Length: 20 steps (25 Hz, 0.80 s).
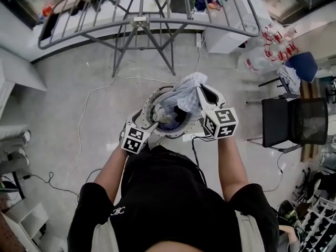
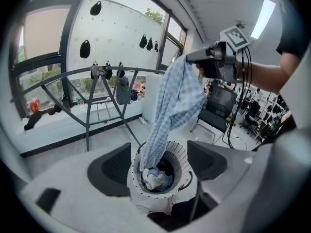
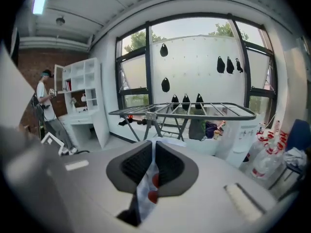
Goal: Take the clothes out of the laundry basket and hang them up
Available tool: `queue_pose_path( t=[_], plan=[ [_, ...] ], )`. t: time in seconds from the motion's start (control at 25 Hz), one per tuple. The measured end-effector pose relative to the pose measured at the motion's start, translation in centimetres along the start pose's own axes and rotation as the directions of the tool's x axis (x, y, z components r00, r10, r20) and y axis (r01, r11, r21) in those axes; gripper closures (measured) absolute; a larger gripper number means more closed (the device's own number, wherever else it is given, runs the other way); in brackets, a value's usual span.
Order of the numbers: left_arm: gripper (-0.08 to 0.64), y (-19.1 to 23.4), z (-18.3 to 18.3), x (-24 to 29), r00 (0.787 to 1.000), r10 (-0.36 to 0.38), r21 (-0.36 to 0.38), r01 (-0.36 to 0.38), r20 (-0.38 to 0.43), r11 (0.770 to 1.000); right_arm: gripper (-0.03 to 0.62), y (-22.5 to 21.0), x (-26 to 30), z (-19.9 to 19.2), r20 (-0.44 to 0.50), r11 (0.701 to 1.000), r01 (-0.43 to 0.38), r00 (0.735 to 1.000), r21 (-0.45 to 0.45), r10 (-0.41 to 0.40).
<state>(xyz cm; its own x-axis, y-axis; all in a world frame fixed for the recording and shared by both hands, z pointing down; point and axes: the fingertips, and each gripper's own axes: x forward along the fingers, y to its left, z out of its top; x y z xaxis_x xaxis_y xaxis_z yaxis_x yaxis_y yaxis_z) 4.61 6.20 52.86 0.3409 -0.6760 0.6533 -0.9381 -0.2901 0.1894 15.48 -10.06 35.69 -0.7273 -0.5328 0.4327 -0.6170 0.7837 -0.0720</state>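
A round white laundry basket stands on the floor in front of me, with crumpled clothes left in its bottom. My right gripper is shut on a blue-and-white checked garment, whose cloth shows pinched between its pads. In the left gripper view the garment hangs from the right gripper, its lower end still down in the basket. My left gripper stands open at the basket's left rim, nothing between its fingers. A grey drying rack stands beyond the basket.
A black chair stands to the right, with plastic bags behind it. Cables run across the floor on the left. White shelves and a person are at the left in the right gripper view.
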Motion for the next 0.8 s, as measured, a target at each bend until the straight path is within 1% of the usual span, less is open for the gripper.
queue_pose_path(
  t=[0.12,0.2,0.4,0.52,0.6,0.68,0.8],
  plan=[
    [0.193,0.7,-0.1,0.0,1.000,0.008,0.033,-0.008,0.009,0.999,0.555,2.4,-0.3,2.8,0.048,0.995,-0.093,0.995,0.034,0.092],
    [0.194,1.2,-0.5,0.1,1.000,0.009,0.028,-0.009,0.006,1.000,0.555,4.0,-0.4,4.4,0.065,0.990,-0.141,0.988,0.028,0.138],
    [0.196,2.9,-3.4,1.6,0.999,0.005,-0.016,-0.006,-0.051,1.000,0.555,8.2,-0.3,7.4,0.084,0.971,-0.240,0.967,-0.009,0.240],
    [0.198,4.3,-5.5,3.1,0.995,-0.002,-0.059,-0.004,-0.103,0.998,0.555,10.6,-0.3,8.7,0.082,0.956,-0.292,0.952,-0.035,0.294],
    [0.201,4.8,-6.3,4.0,0.992,-0.012,-0.087,0.001,-0.124,0.996,0.555,12.1,-0.4,9.6,0.084,0.946,-0.322,0.942,-0.046,0.325],
    [0.226,5.3,-6.4,5.0,0.991,-0.012,-0.104,-0.002,-0.131,0.995,0.555,13.3,-0.5,10.4,0.094,0.937,-0.347,0.932,-0.046,0.350],
    [0.270,5.7,-5.6,6.2,0.995,-0.013,-0.126,0.000,-0.104,0.992,0.555,14.5,-0.9,11.3,0.110,0.926,-0.375,0.920,-0.038,0.377]
  ],
)
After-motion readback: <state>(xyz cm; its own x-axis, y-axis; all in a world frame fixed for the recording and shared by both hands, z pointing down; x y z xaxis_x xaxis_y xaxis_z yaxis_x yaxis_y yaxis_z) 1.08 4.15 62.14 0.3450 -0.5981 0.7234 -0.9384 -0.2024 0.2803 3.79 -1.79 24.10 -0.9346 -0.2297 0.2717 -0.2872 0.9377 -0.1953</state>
